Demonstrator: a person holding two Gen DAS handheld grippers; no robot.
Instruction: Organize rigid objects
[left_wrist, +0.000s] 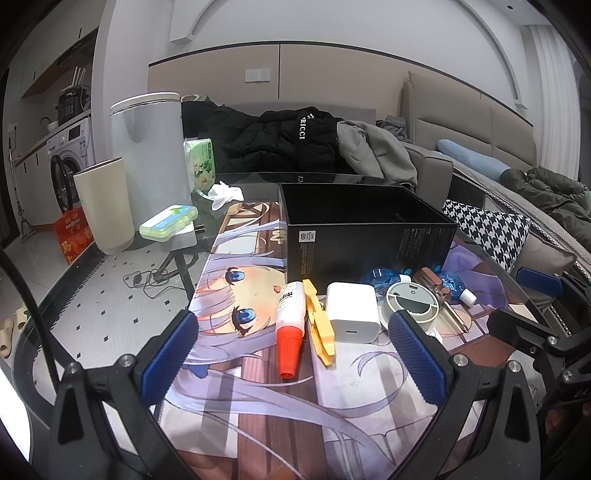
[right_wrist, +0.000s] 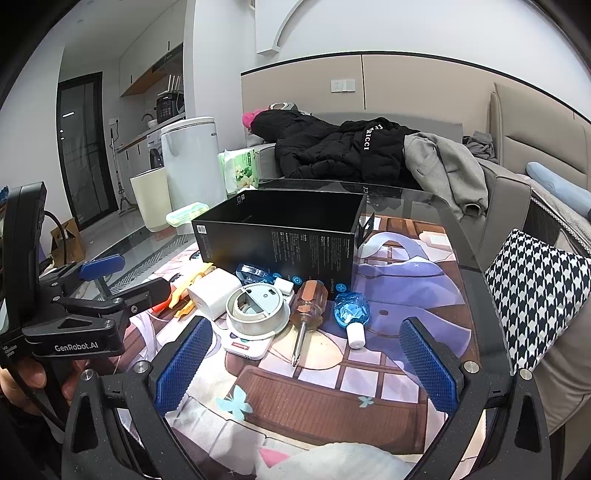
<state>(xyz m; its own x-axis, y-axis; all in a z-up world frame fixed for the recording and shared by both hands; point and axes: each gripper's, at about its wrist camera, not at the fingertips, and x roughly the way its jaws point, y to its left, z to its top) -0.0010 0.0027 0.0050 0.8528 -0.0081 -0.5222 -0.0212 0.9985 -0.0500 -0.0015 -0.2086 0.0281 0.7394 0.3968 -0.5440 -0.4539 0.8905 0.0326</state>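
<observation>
Left gripper (left_wrist: 293, 354), nearest the lens in the left wrist view: fingers spread wide, nothing between the blue pads (left_wrist: 168, 363), hovering above the printed mat (left_wrist: 258, 406). Right gripper (right_wrist: 312, 363), right wrist view: likewise spread and empty, over the mat's brown window print.

Just ahead of the left gripper, lying on the mat: glue bottle (left_wrist: 290, 325), white body with red cap pointing toward the camera; yellow clip (left_wrist: 319, 325) beside it on the right, touching or nearly so; white charger (left_wrist: 352, 310) right of the clip.

Ahead of the right gripper: screwdriver (right_wrist: 306, 314), amber handle away from the camera and shaft pointing toward it; round grey-white device (right_wrist: 258, 308) left of the handle, resting on a flat white item that may be a card or case, its form unclear; small blue bottle (right_wrist: 352, 315) with white cap on the right, lying down. A second blue bottle (right_wrist: 255, 273) lies behind the round device, against the box.

Beyond this cluster: black box (left_wrist: 365, 229), open at the top, standing on the mat; its interior is too dark to read.

Far field: glass table (right_wrist: 424, 206) edge, sofa with a black jacket (right_wrist: 332, 147), a cream bin (left_wrist: 105, 206), and a checked cushion (right_wrist: 535, 291) at right.
</observation>
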